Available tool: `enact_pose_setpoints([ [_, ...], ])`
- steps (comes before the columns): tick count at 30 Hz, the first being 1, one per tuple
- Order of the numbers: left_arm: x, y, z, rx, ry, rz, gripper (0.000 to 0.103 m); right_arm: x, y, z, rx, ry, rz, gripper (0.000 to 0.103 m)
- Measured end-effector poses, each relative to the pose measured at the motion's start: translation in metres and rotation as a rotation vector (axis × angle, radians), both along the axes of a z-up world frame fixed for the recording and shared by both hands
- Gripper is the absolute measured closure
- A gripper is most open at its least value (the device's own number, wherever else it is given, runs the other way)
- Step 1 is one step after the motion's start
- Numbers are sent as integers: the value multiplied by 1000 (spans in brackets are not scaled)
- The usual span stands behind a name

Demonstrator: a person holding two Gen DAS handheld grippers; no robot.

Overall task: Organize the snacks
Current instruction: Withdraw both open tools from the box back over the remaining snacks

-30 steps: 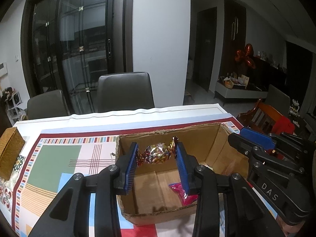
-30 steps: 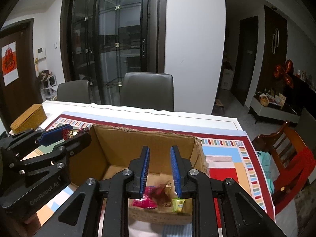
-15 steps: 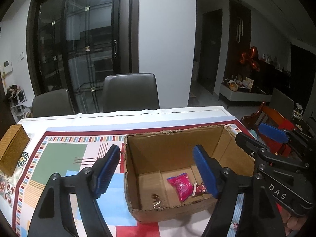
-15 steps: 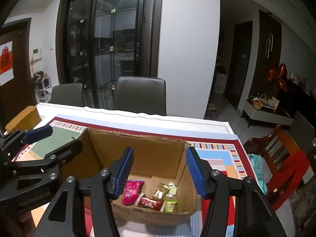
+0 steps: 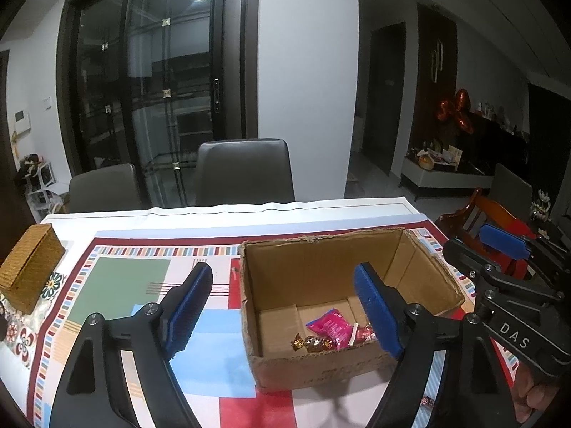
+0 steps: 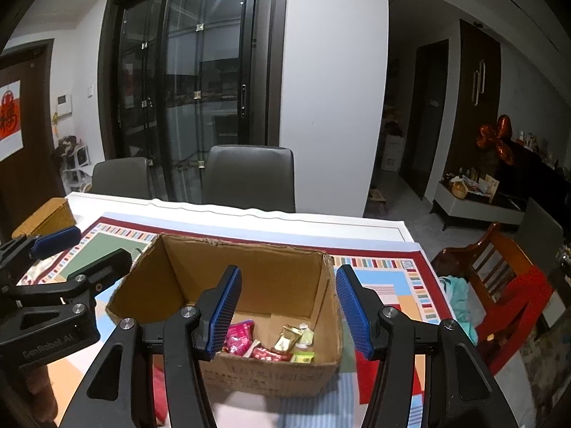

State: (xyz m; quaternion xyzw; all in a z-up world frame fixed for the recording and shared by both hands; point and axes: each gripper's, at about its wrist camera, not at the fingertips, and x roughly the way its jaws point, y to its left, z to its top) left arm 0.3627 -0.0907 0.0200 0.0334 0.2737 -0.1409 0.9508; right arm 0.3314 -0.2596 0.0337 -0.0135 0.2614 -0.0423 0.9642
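Patterned cloth covers the surface (image 5: 150,278) where the cardboard box (image 6: 274,374) holds the snacks (image 6: 271,346); left tool (image 5: 282,314) and right tool (image 6: 287,310), both just spread and empty above it, risk clipping the rim and shifting the box.

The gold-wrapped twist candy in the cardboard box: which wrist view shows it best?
The left wrist view. There the gold-wrapped twist candy lies unobstructed on the cardboard box floor, beside the pink packet. In the right wrist view I cannot pick it out; the right gripper's left finger covers that part of the floor.
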Motion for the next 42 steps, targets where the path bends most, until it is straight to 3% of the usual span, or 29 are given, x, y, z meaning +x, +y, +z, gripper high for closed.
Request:
enact_pose_setpoints([
  [10,-19,12,4,2,-14,15,22,-15,5,2,-2,-9,-1,47],
  [13,-26,14,5,4,-13,18,22,-18,5,1,-3,-14,-6,35],
  [22,-46,22,4,17,-26,37,19,-45,8,-2,2,-27,-7,25],
  [42,-83,34,-14,52,-7,28,18,-78,23,-16,-6,-6,-1,24],
])
